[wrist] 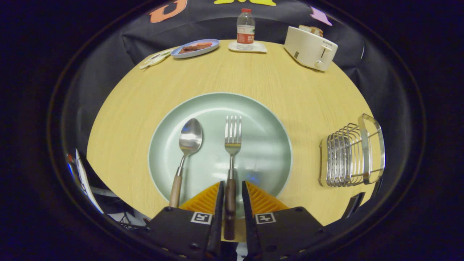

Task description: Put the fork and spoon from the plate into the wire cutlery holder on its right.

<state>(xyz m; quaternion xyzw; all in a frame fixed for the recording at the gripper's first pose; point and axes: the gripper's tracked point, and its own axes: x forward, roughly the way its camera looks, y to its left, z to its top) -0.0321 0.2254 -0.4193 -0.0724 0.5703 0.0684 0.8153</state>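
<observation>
The gripper point(231, 188) fingers close around the fork point(232, 145) handle, whether pressing it I cannot tell. Fork and spoon point(187, 145) lie on the plate point(268, 119). The holder point(353, 156) stands right; toaster point(310, 47), bottle point(245, 29) beyond.

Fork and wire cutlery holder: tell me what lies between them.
In the gripper view, beyond the fork come the plate's right half and rim, then bare table up to the wire cutlery holder. The gripper's fingers flank the fork's handle.
</observation>
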